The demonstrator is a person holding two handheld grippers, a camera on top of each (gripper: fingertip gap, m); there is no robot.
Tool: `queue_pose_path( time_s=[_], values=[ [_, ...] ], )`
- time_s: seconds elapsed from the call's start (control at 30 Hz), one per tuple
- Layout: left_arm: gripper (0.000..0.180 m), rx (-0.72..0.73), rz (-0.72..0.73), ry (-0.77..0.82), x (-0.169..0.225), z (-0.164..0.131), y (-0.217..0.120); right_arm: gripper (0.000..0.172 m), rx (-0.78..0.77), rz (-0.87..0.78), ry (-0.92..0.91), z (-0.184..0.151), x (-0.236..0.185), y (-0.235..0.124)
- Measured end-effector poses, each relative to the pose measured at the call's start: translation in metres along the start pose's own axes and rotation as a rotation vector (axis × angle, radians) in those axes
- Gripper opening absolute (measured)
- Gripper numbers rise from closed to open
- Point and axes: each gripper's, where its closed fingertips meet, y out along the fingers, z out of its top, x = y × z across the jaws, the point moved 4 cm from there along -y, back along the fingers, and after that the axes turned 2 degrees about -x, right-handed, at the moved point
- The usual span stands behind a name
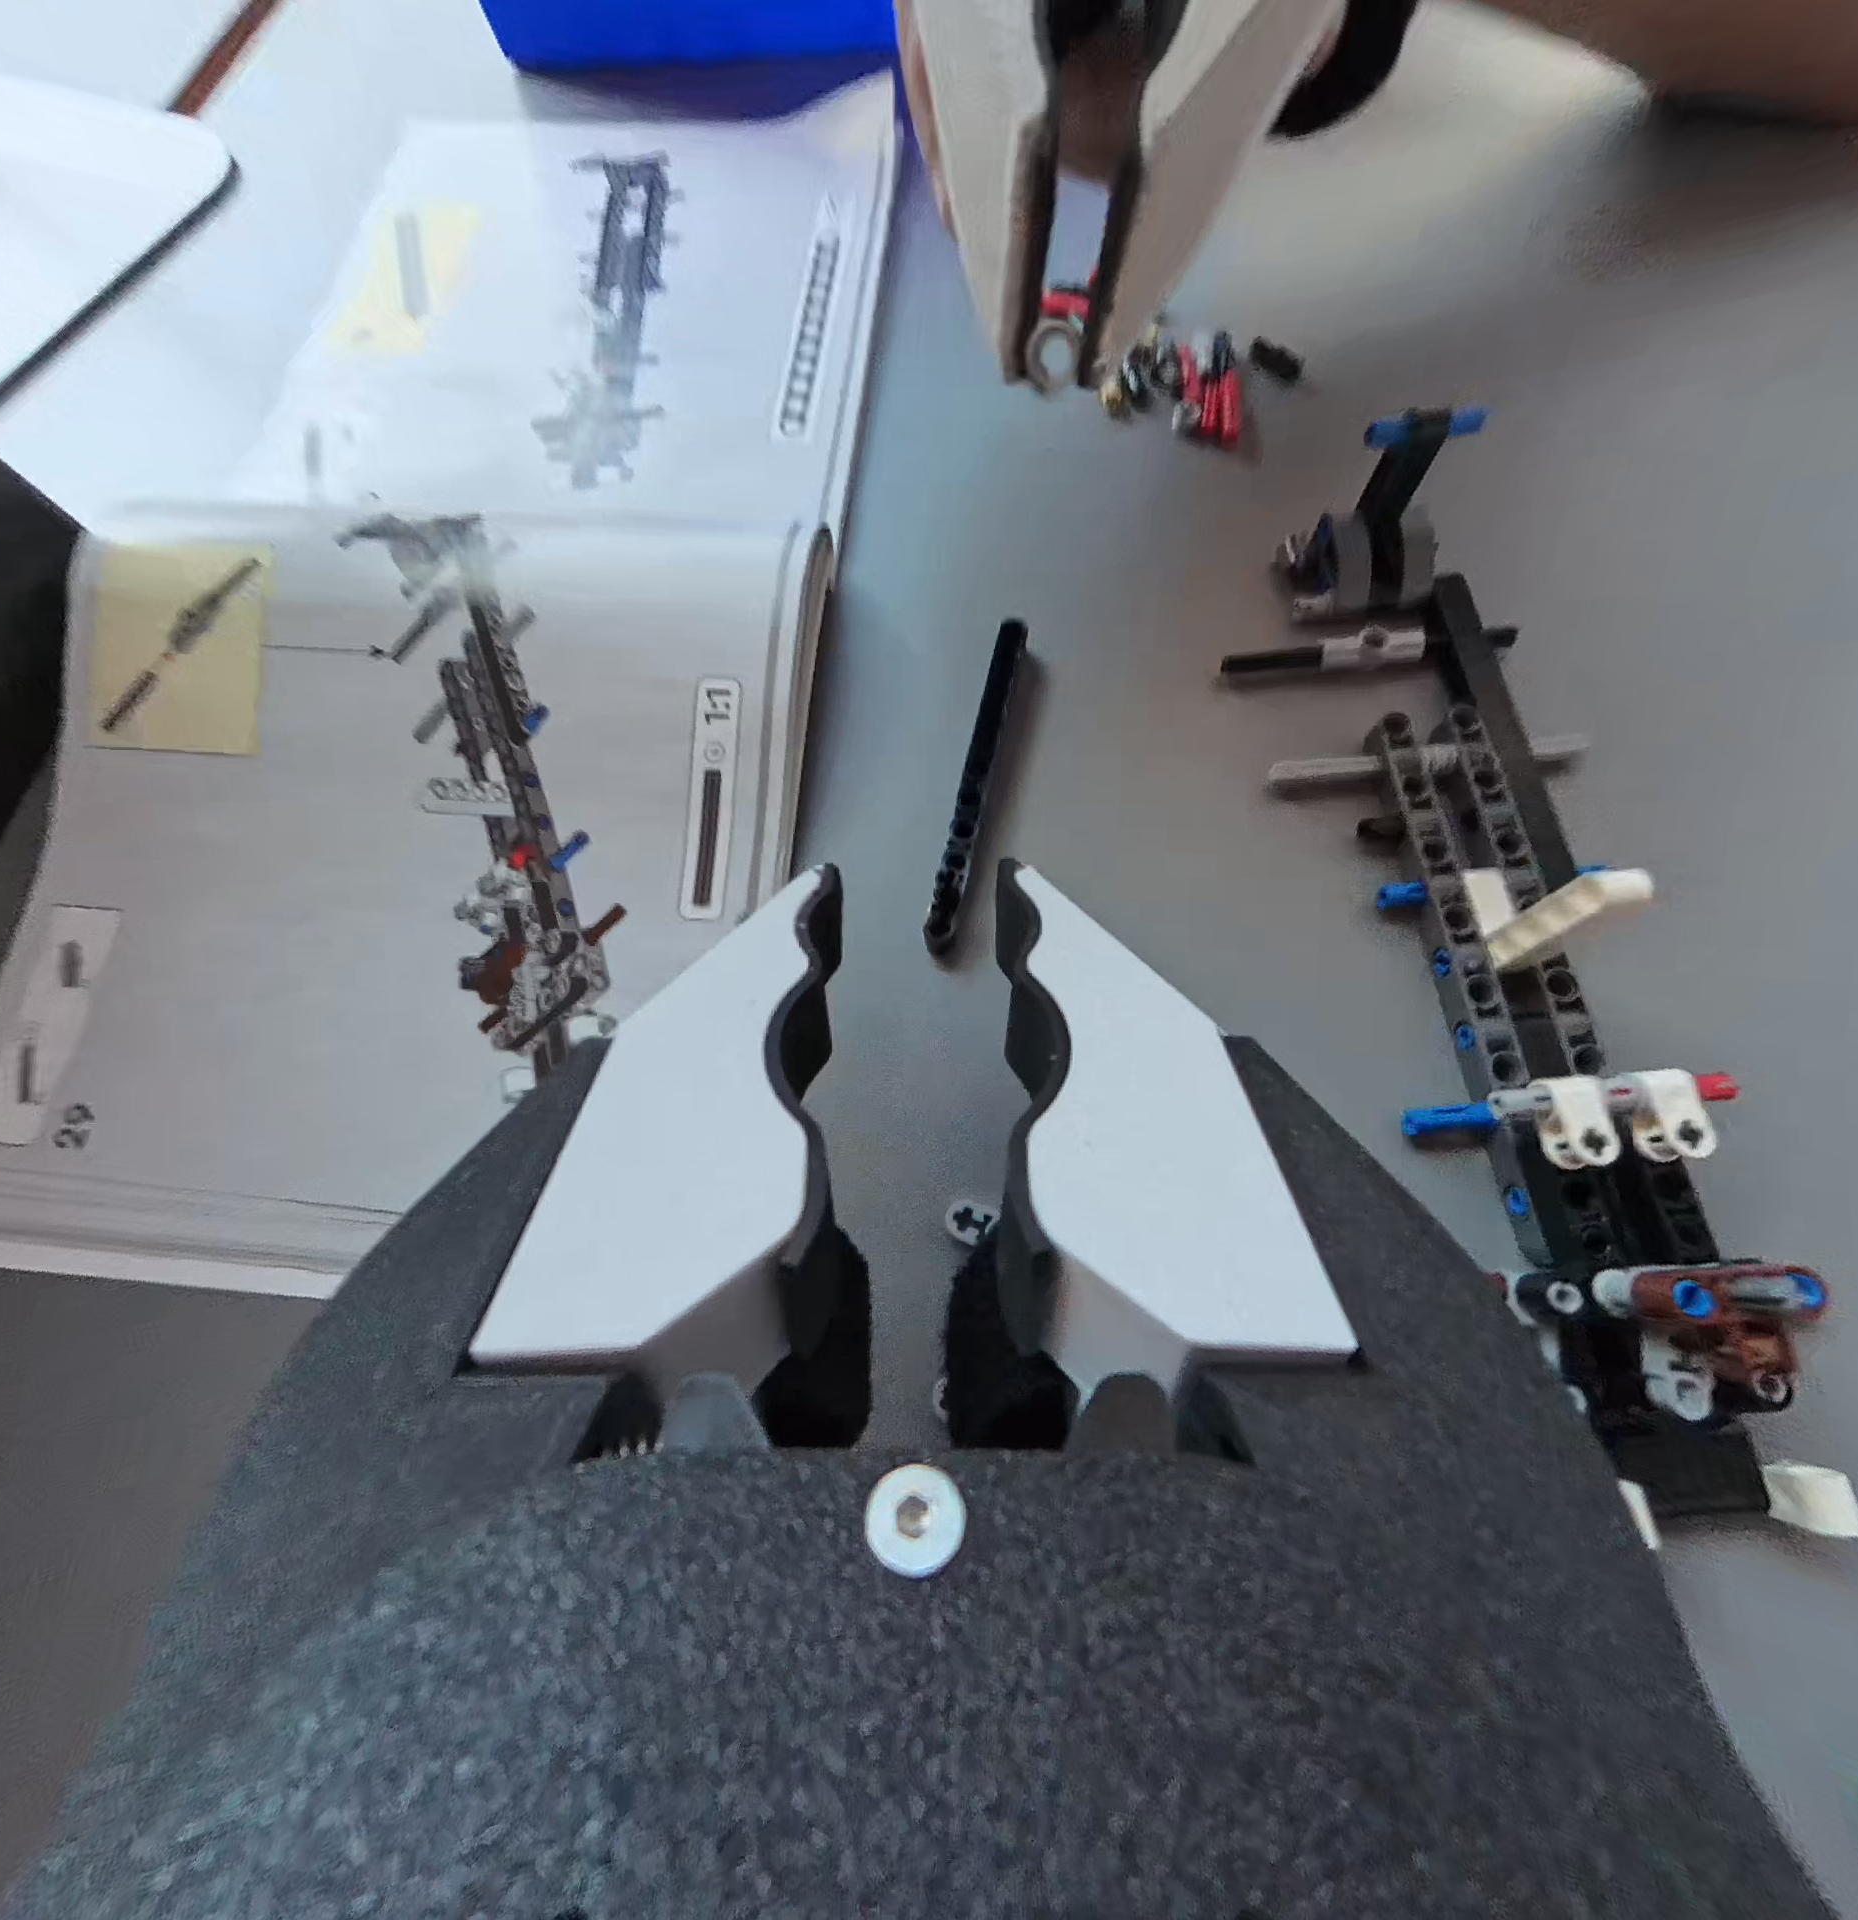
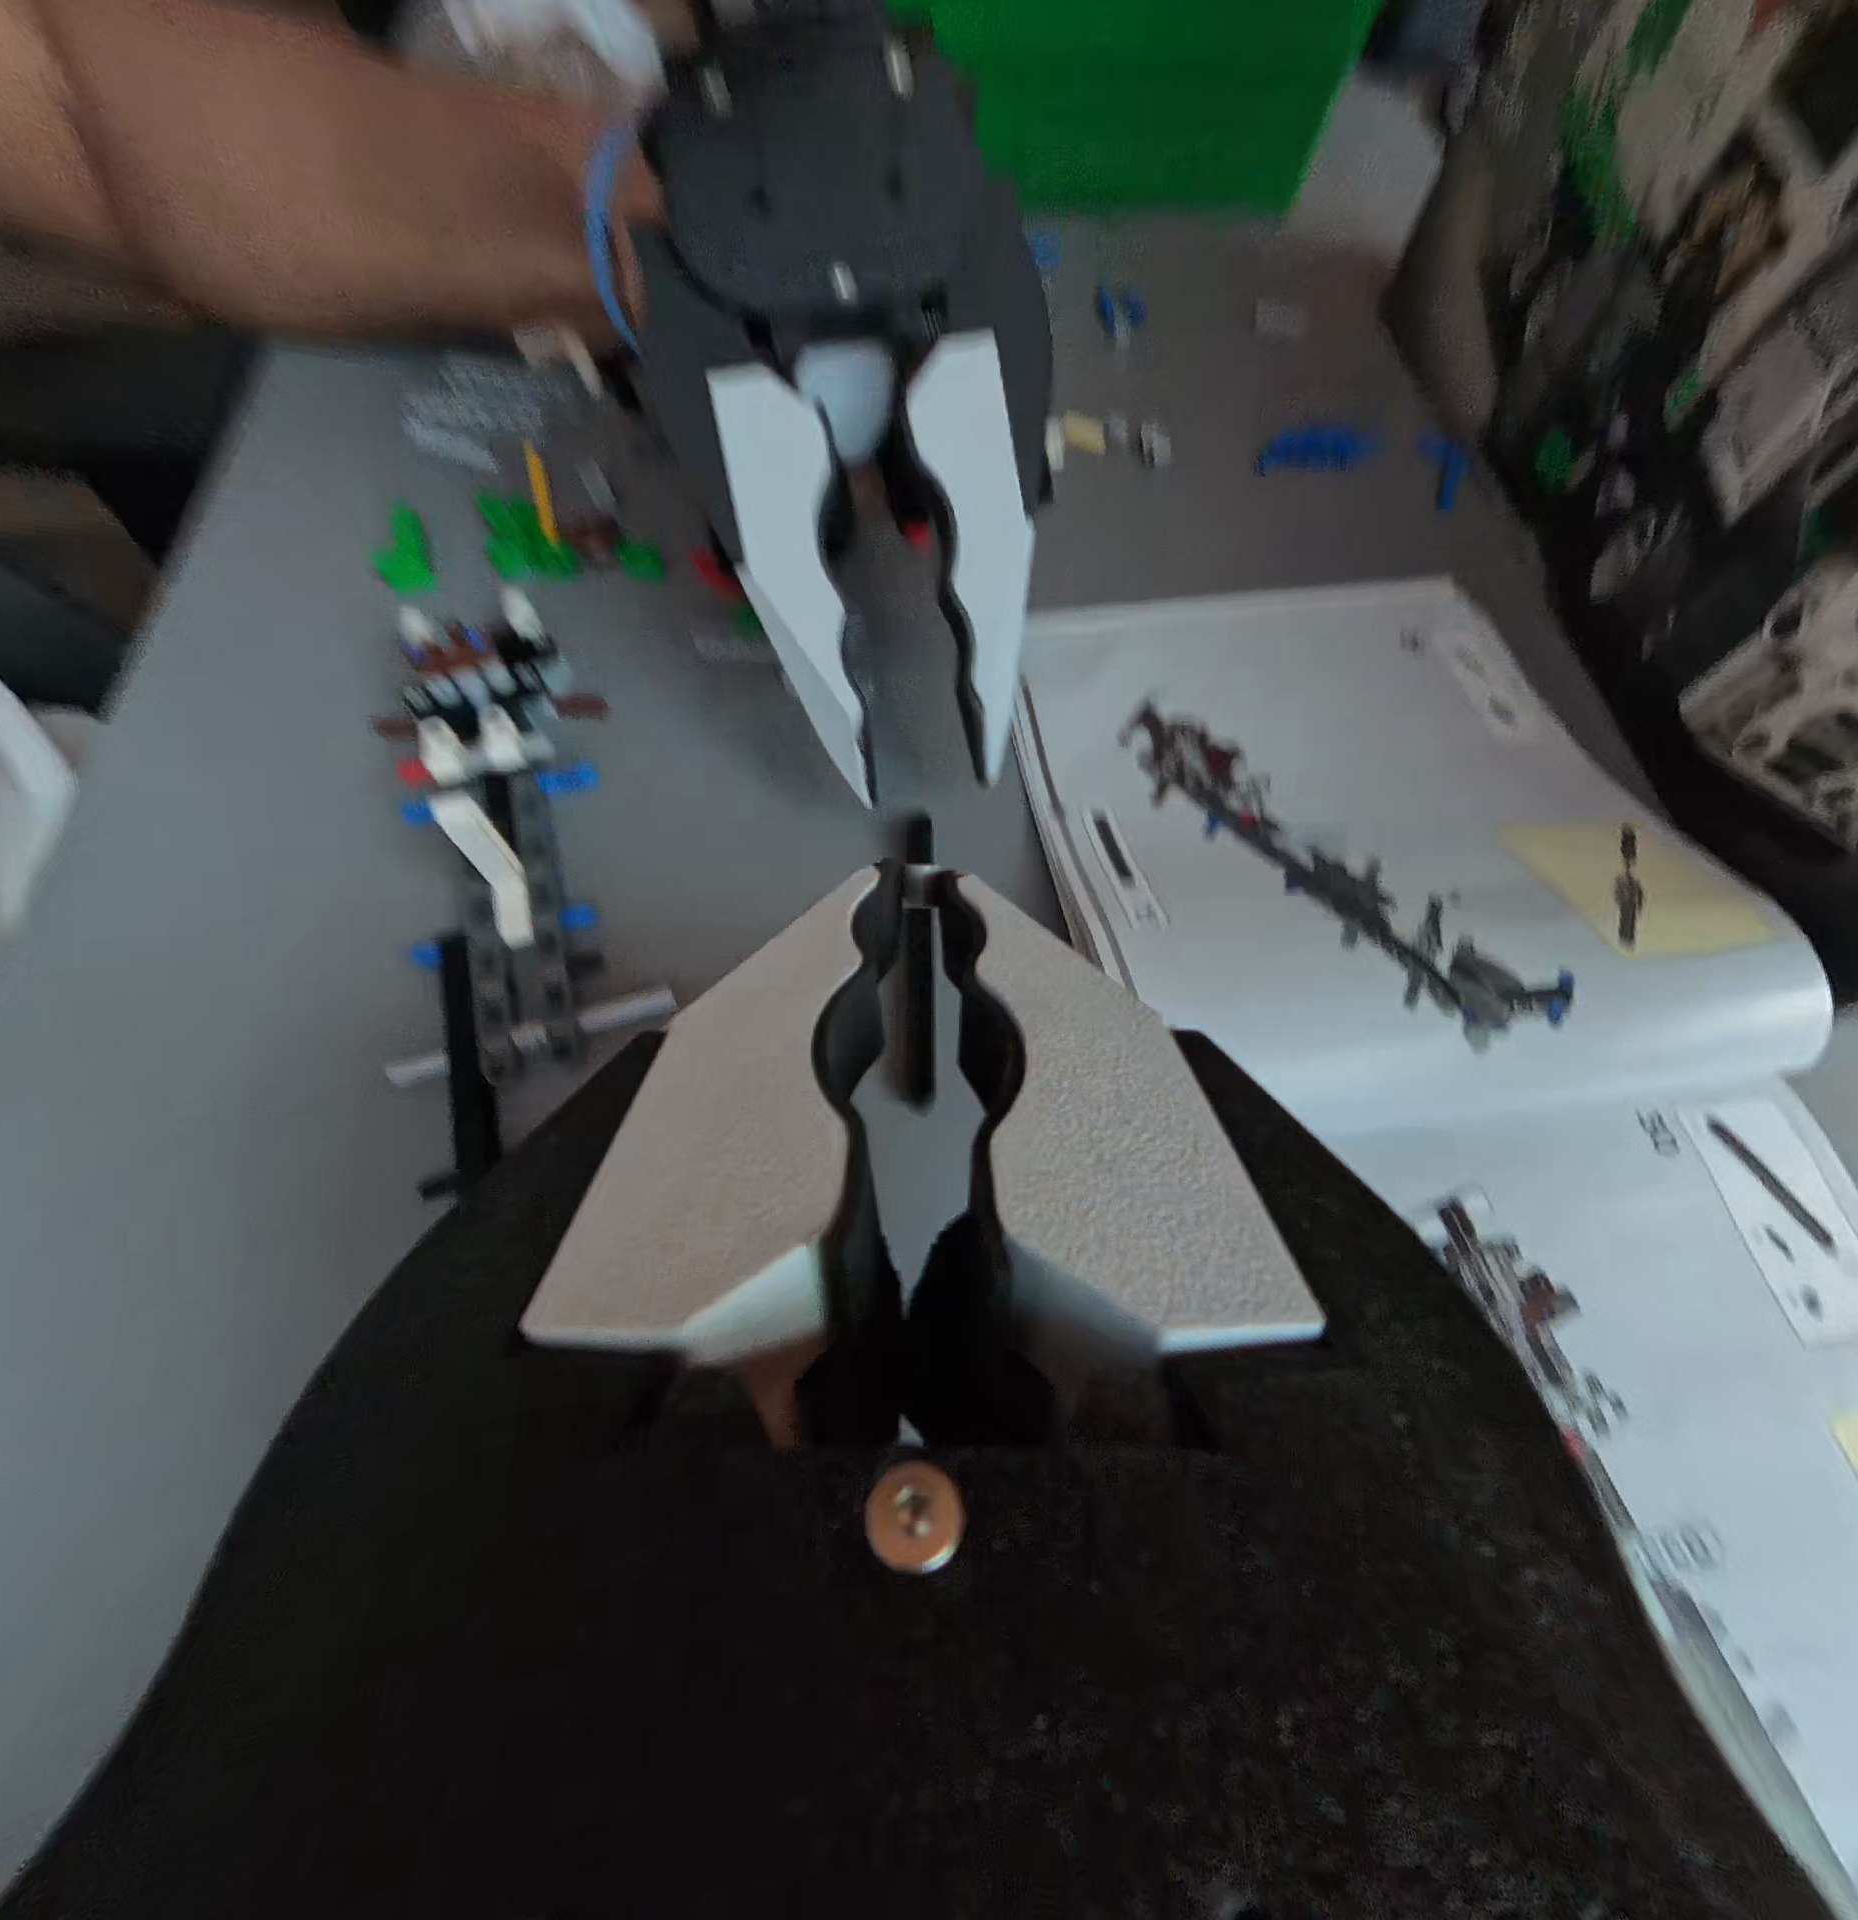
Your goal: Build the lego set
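- Left tool (image 1: 920, 894): grey wavy-padded fingers spread apart, nothing between them, poised over the near end of a long black plastic beam with holes (image 1: 975, 795) lying flat on the smooth grey counter (image 1: 1112, 623).
- Right tool (image 2: 909, 891): tips pinched on a small grey ring (image 2: 917, 888) threaded on a thin black axle rod (image 2: 917, 987), held near the left tool.
- Open glossy instruction booklet (image 1: 489, 520) beside a half-built beam frame (image 1: 1507, 987).
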Motion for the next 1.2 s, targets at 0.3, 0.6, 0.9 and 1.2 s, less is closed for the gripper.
queue_pose_path(
  time_s=[0.3,0.6,0.9,1.2],
  values=[
    [0.021,0.535,-0.451,-0.354,0.042,0.075,-0.044,0.006,0.424,-0.151,-0.495,0.045,-0.038,-0.009],
    [0.011,0.571,-0.645,-0.482,0.052,0.075,-0.034,0.006,0.421,-0.170,-0.607,0.050,-0.051,-0.008],
    [0.007,0.596,-0.662,-0.494,0.050,0.075,-0.040,0.006,0.410,-0.172,-0.632,0.050,-0.055,-0.009],
    [0.000,0.549,-0.553,-0.475,0.043,0.066,-0.037,0.006,0.329,-0.260,-0.589,0.041,-0.046,-0.001]
  ],
)
